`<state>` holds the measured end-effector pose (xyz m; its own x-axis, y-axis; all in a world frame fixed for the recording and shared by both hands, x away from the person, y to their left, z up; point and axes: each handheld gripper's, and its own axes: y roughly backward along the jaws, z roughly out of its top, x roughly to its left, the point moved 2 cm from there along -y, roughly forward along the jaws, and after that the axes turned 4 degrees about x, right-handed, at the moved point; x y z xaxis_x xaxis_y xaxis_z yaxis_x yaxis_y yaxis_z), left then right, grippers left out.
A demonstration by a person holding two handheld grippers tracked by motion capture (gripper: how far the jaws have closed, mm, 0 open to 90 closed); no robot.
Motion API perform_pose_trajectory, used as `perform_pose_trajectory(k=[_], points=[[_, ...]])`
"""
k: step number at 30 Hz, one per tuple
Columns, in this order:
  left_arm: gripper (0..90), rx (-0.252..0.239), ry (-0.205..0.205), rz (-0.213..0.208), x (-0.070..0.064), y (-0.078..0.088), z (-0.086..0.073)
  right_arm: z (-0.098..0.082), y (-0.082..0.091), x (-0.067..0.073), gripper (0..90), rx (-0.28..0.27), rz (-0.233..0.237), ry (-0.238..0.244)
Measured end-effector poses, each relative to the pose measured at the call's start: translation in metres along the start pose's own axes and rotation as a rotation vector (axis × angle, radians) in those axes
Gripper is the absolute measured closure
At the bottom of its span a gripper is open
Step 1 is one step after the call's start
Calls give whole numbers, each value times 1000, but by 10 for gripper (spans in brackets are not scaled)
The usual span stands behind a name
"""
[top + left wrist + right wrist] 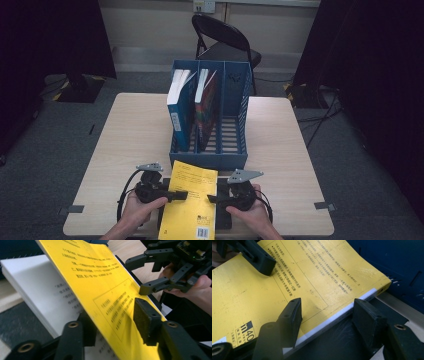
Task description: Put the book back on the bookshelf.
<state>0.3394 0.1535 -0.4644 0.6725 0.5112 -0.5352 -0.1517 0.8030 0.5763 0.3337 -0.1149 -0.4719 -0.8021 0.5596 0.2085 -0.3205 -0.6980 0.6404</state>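
Observation:
A yellow paperback (192,200) lies on a black mat (223,220) at the table's front edge. My left gripper (182,194) reaches in from the book's left. In the left gripper view the yellow cover (100,285) is lifted off the white pages (37,290) and slants between the jaws of the left gripper (115,322), one pad under it and one on top, with a gap left. My right gripper (211,198) comes in from the right. Its open jaws (327,312) straddle the book's spine edge (342,312), one over the cover, one over the mat (337,340).
A blue file organizer (235,100) stands just behind the book, holding a blue book (177,107) and a dark book (205,110) upright; its right slot is free. A black folding chair (225,40) stands beyond the table. Bare tabletop (130,130) lies to both sides.

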Motion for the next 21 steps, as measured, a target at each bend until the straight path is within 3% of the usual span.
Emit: perform_pose_trajectory(k=[3,9,12,21], points=[[626,6,-15,0,0,-1,0,0,0,0,398,0,2,-2],[774,-13,-21,-56,1,0,0,0,0,0,355,-1,-7,0],[785,-23,-21,-67,0,1,0,-1,-2,0,316,4,12,-1],[795,-35,-75,-36,-8,3,3,-3,-4,2,224,8,35,-3]])
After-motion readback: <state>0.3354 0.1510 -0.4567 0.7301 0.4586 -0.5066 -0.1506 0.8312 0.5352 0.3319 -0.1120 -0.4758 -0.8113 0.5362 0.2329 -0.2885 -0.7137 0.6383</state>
